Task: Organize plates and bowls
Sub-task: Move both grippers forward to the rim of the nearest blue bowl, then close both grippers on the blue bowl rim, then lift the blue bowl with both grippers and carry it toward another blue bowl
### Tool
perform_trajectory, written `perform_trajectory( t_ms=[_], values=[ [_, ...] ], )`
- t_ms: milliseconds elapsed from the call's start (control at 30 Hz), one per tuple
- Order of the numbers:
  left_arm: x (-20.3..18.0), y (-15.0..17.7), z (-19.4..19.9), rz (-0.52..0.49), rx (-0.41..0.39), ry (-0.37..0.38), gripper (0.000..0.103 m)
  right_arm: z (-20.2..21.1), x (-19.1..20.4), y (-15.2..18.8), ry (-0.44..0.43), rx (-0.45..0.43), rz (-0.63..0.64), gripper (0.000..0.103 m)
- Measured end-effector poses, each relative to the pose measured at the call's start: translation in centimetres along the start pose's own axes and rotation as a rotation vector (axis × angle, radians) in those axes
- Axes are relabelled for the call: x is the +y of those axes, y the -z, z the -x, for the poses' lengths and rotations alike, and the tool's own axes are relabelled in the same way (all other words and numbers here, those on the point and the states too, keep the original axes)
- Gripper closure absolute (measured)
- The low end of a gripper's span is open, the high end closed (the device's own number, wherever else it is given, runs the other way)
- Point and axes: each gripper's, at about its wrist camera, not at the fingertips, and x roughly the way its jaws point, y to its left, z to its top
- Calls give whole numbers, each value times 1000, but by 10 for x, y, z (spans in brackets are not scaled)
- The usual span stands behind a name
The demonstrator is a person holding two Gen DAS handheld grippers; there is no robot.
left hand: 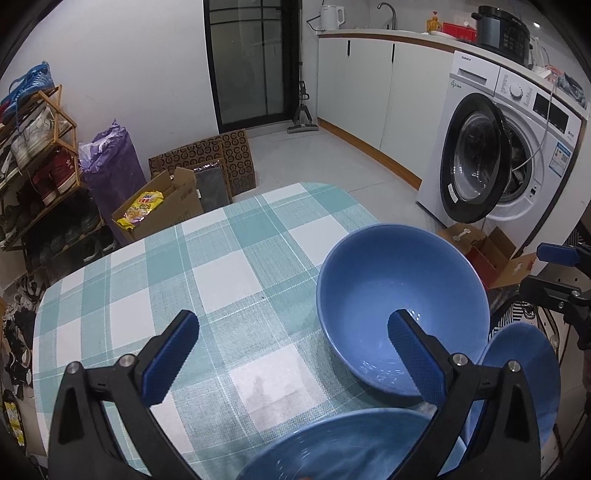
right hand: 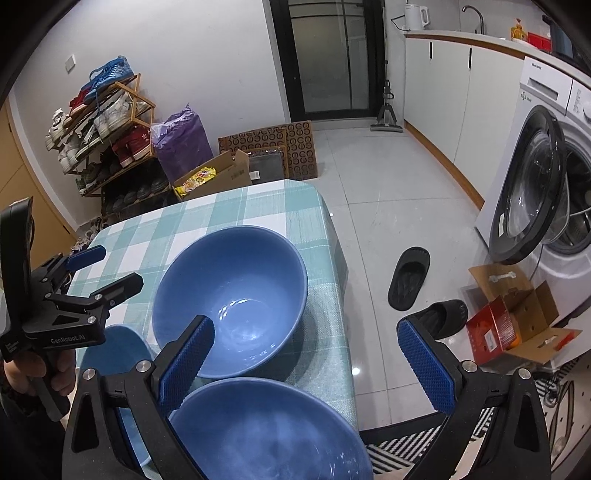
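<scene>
Now | left tool (left hand: 293,354) wide open, empty | right tool (right hand: 306,356) wide open, empty

- White walls and a pale grey tiled floor (right hand: 388,192).
- A dark-framed glass door (left hand: 251,59) in the far wall.
- White cabinets (left hand: 369,92) under a counter with a tap (left hand: 388,13).
- A white washing machine (left hand: 517,147), its door open.
- A wooden shoe rack (right hand: 107,136) beside a purple bag (right hand: 181,144).
- Cardboard boxes (right hand: 218,177) on the floor.
</scene>
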Motion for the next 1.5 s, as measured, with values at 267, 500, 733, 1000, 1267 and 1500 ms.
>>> perform_trajectory(
  t_ms=[267,500,733,1000,1267,1500],
  values=[
    [-7,3,-15,-39,30,13,6,-29,1,2,-15,49,-3,3],
    [-11,4,-25,-43,69,43,25,-51,2,2,-42,93,-8,24],
    [-15,7,-35,-47,102,61,47,-64,3,6,-53,123,-11,42],
    [-18,11,-42,-56,129,89,71,-74,4,10,-52,150,-10,58],
    [-23,10,-41,-70,127,107,83,-76,8,10,-97,146,-6,79],
    [-21,10,-41,-64,123,110,84,-74,14,11,-83,136,10,83]
  ],
)
